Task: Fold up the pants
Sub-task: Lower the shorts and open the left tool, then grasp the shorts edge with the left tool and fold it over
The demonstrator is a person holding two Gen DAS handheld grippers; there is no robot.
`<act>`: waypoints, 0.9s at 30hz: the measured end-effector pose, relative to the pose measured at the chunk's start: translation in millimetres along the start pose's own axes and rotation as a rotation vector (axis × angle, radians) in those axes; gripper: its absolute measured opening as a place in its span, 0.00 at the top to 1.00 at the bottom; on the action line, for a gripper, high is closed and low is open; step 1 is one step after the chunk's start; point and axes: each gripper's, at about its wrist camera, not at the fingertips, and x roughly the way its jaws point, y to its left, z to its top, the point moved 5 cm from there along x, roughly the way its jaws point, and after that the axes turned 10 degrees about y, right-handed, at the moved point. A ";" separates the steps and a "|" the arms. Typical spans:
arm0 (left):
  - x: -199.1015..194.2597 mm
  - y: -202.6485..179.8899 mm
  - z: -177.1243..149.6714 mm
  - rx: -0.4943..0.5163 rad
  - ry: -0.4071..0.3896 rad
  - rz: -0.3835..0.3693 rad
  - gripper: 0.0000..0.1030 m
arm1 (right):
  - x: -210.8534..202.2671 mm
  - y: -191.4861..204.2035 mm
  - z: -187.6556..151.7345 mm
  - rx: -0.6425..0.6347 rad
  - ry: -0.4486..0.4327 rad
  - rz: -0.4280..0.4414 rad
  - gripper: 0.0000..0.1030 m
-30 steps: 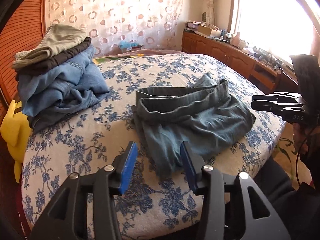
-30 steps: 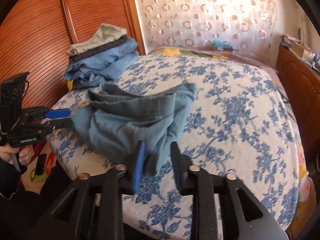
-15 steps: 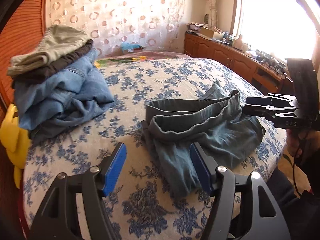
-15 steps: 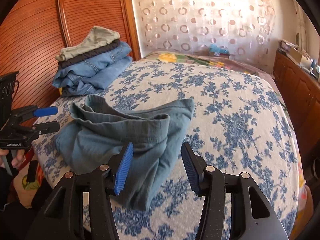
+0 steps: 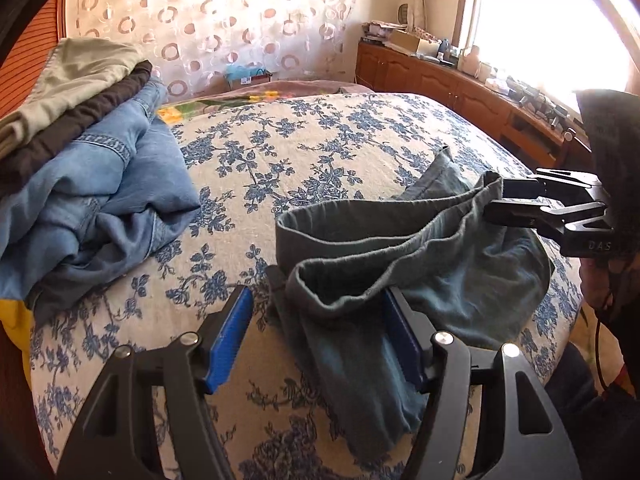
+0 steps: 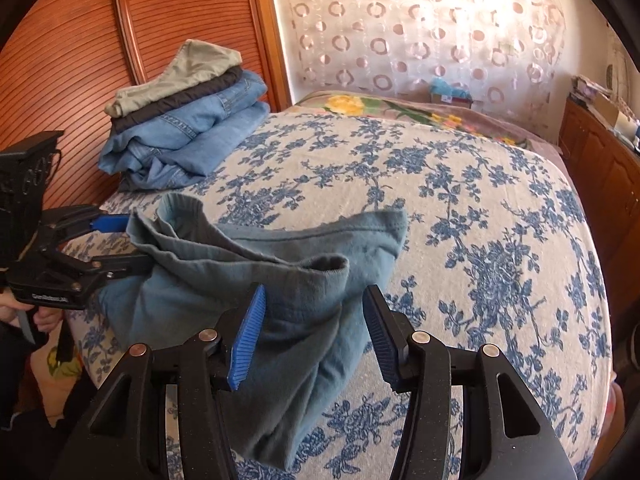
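Both grippers, left and right, gape empty over the pants near the bed edge; the hem overhangs, so a careless tug could drag them off.

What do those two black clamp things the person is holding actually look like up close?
Both are matte black plastic frames with triangular cut-outs and silver rivets. The left gripper and the right gripper each end in two fingers faced with ribbed blue pads. Small white lettering marks the bodies, too small to read fully. A thin black cable hangs near dark sleeves.
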 end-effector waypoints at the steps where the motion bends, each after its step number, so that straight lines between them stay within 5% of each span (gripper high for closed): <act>1: 0.7 -0.1 1.7 0.001 0.000 0.002 0.36 | 0.7 0.6 0.8 -0.002 0.001 0.006 0.50; 6: 3.1 2.2 6.0 -0.007 -0.002 -0.003 0.36 | 1.5 2.1 5.2 -0.013 -0.002 0.023 0.63; 10: 2.2 3.5 9.2 -0.026 -0.006 0.006 0.36 | -5.4 2.0 11.6 -0.020 -0.033 0.019 0.90; 27: 2.9 6.0 18.3 -0.028 -0.024 0.018 0.38 | 1.6 -11.4 47.3 0.010 -0.109 -0.058 0.96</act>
